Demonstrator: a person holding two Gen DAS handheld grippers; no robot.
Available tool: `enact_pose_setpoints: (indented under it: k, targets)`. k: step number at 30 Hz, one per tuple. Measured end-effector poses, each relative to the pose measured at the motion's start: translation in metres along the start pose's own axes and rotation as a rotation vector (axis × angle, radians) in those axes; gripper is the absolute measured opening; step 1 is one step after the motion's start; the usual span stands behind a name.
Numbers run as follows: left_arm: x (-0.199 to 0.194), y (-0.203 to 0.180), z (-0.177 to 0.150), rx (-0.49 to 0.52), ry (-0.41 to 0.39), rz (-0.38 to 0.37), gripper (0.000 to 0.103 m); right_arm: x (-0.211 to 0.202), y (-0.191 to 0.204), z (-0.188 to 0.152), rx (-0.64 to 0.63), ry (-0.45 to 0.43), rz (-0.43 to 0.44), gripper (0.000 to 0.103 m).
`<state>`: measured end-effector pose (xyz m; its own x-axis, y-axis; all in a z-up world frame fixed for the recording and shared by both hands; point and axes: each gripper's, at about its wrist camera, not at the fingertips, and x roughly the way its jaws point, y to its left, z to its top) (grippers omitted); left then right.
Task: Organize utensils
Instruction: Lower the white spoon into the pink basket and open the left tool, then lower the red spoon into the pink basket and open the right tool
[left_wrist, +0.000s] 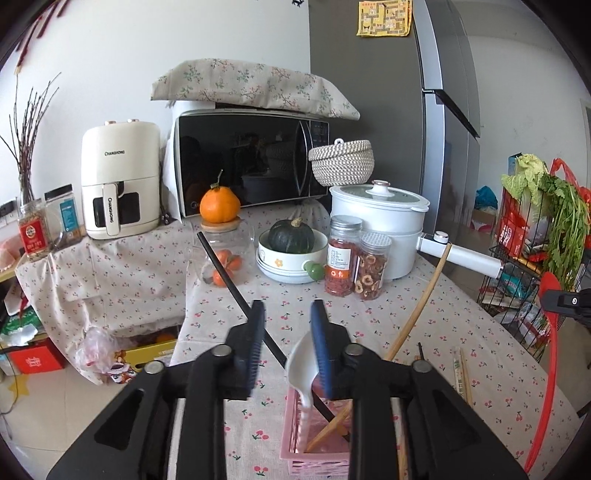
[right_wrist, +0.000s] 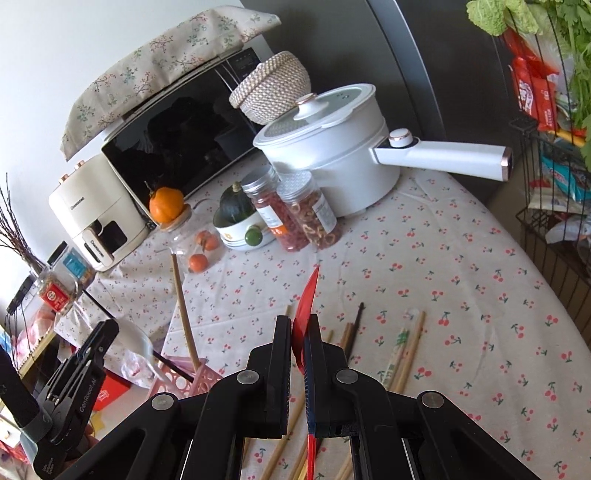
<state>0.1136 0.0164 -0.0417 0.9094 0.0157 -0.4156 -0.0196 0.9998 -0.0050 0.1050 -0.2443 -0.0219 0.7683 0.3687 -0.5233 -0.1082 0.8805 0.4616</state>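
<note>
My left gripper (left_wrist: 287, 308) is open and empty, just above a pink slotted basket (left_wrist: 291, 432) at the table's near edge. The basket holds a white ladle (left_wrist: 300, 363), a long black utensil (left_wrist: 229, 277) and a wooden-handled utensil (left_wrist: 424, 295). My right gripper (right_wrist: 298, 321) is shut on a red spatula (right_wrist: 307, 295), held above the table; it shows at the right of the left wrist view (left_wrist: 550, 354). Several wooden chopsticks (right_wrist: 404, 350) lie loose on the cherry-print cloth (right_wrist: 443, 277). The basket (right_wrist: 192, 378) and left gripper (right_wrist: 105, 330) show lower left.
Behind stand a white electric pot (left_wrist: 376, 218) with a long handle (left_wrist: 461, 254), two dried-fruit jars (left_wrist: 354, 258), a bowl with a squash (left_wrist: 291, 243), a glass jar with oranges (left_wrist: 221, 254), a microwave (left_wrist: 251, 162) and an air fryer (left_wrist: 120, 181). A wire rack of vegetables (left_wrist: 535, 229) stands right.
</note>
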Motion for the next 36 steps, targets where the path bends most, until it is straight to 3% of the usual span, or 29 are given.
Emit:
enact_pose_setpoints:
  k: [2, 8, 14, 21, 31, 36]
  targets:
    - [-0.008, 0.001, 0.001, -0.014, -0.003, -0.006, 0.071, 0.000, 0.004, 0.000, -0.006, -0.006, 0.005, 0.005]
    - [-0.018, 0.011, 0.007, -0.061, 0.129, -0.020, 0.080, 0.000, 0.024, -0.001, -0.030, -0.043, 0.029, 0.005]
    - [-0.031, 0.037, 0.002, -0.145, 0.288, -0.017, 0.083, -0.002, 0.053, -0.002, -0.045, -0.118, 0.076, 0.005]
    - [-0.028, 0.055, -0.010, -0.185, 0.417, -0.035, 0.085, 0.006, 0.102, -0.008, -0.096, -0.193, 0.105, 0.005]
    - [-0.018, 0.064, -0.024, -0.189, 0.540, -0.054, 0.086, 0.026, 0.160, -0.006, -0.185, -0.399, 0.000, 0.005]
    - [-0.018, 0.068, -0.025, -0.187, 0.553, -0.057, 0.086, 0.045, 0.165, -0.009, -0.162, -0.420, -0.055, 0.005]
